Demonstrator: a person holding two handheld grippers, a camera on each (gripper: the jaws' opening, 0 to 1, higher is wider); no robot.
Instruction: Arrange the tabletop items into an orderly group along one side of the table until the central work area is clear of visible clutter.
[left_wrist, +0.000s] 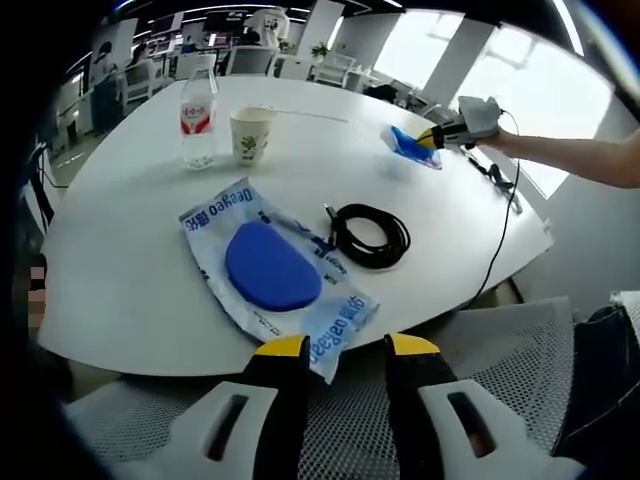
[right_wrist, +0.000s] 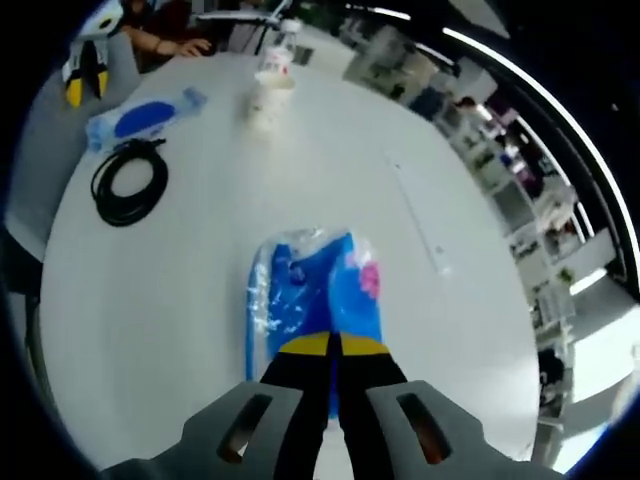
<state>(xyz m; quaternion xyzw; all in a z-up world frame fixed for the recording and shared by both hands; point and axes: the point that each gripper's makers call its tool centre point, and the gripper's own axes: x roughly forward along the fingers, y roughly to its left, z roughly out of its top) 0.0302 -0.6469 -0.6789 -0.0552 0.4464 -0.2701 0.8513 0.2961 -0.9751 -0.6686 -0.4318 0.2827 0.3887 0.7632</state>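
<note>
A blue oval pad in a clear printed bag (left_wrist: 270, 265) lies near the table's front edge, just beyond my left gripper (left_wrist: 347, 347), which is open and holds nothing. Beside the bag sits a coiled black cable (left_wrist: 370, 235). A paper cup (left_wrist: 252, 133) and a water bottle (left_wrist: 198, 120) stand at the far side. My right gripper (right_wrist: 333, 346) is shut on the near edge of a blue plastic packet (right_wrist: 315, 285) resting on the white table (right_wrist: 180, 300). In the left gripper view, that gripper (left_wrist: 455, 130) and the packet (left_wrist: 410, 147) are at the far right.
A grey mesh chair (left_wrist: 500, 340) stands under my left gripper, off the table's edge. A thin pale strip (right_wrist: 415, 215) lies on the table right of the packet. A cord (left_wrist: 500, 190) trails over the right edge. Office desks and chairs surround the table.
</note>
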